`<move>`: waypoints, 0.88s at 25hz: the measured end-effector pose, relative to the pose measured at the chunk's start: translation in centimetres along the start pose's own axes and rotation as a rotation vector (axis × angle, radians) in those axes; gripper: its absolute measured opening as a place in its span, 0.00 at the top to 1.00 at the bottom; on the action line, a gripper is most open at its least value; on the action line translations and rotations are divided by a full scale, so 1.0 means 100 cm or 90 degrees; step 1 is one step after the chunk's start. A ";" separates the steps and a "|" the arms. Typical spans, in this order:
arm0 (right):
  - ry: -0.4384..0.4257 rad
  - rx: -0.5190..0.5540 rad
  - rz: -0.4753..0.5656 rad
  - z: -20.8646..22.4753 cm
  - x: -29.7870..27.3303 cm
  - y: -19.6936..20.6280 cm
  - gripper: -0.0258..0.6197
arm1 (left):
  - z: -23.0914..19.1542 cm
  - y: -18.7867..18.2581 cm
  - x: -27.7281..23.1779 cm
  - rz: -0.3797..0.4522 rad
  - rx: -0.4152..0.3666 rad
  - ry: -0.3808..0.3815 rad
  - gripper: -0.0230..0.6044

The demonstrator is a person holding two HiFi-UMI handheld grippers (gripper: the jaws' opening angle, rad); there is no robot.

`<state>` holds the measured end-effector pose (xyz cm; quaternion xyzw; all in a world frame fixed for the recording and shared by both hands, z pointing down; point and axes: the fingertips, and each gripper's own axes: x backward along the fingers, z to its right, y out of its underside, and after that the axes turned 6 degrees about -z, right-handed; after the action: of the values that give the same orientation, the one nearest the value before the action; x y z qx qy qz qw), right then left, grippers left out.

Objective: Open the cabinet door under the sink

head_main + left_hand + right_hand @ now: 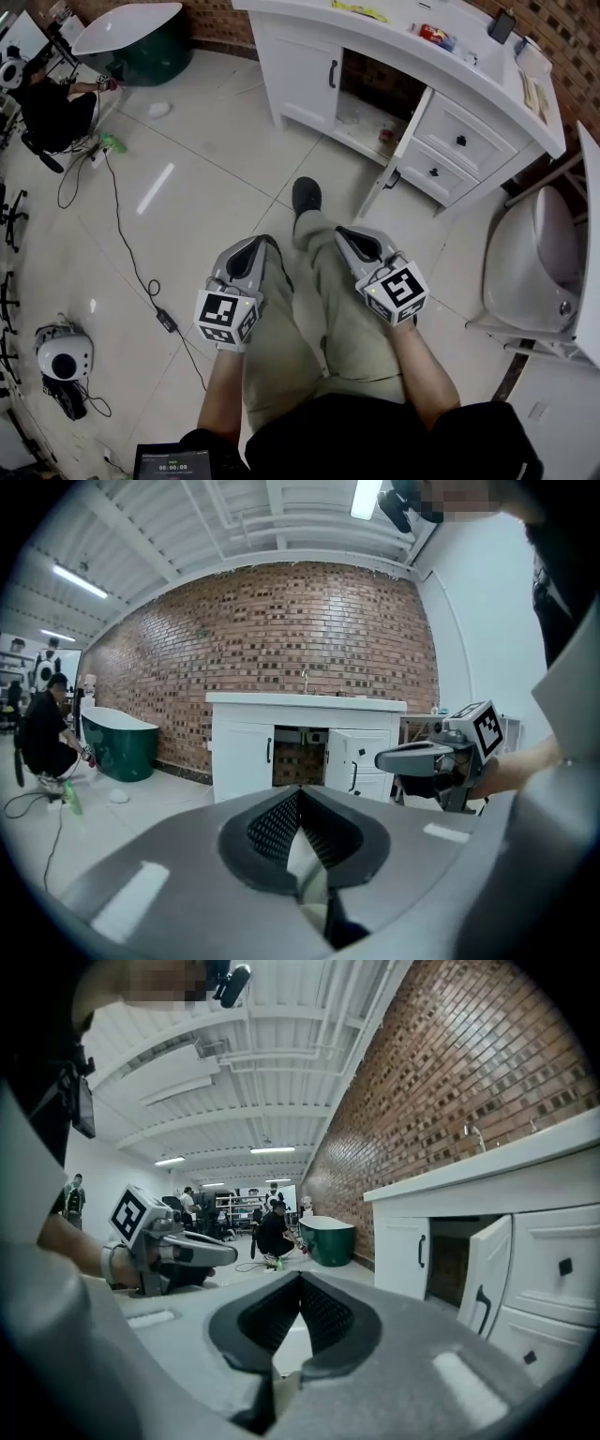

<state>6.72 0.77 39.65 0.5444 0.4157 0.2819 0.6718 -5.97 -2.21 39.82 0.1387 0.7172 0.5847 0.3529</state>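
Note:
The white sink cabinet (309, 47) stands against the brick wall, far ahead of both grippers. Its right door (396, 155) hangs swung open, and the dark inside (370, 103) shows. The left door (302, 70) with its black handle is closed. My left gripper (258, 242) and right gripper (342, 232) are held side by side above my legs, both shut and empty, apart from the cabinet. In the left gripper view the jaws (300, 791) meet at the tip, the open door (342, 759) beyond. The right gripper view shows its jaws (300, 1277) together, the open door (487, 1274) at right.
Two drawers (459, 141) sit right of the open door. A white basin (534, 262) stands at the right. A green bathtub (141, 37) and a crouching person (47, 108) are at far left. A cable (131, 253) and a white round device (64, 354) lie on the tiled floor.

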 end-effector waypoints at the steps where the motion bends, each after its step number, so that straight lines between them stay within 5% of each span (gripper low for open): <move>1: -0.001 0.003 -0.001 -0.003 0.003 -0.005 0.97 | 0.000 0.000 -0.001 0.001 0.002 0.002 0.93; 7: -0.016 -0.002 0.025 -0.014 0.014 -0.030 0.97 | 0.002 -0.005 -0.009 0.001 0.002 0.015 0.94; 12: -0.045 -0.047 -0.016 -0.008 0.004 0.004 0.97 | 0.009 -0.003 -0.015 0.010 0.012 0.019 0.93; 22: -0.043 -0.054 -0.027 0.003 0.010 0.003 0.97 | 0.016 -0.005 -0.022 -0.007 0.003 0.018 0.93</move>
<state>7.52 1.51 39.68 0.5157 0.3919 0.2666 0.7137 -3.27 -2.50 40.01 0.1269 0.7242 0.5831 0.3456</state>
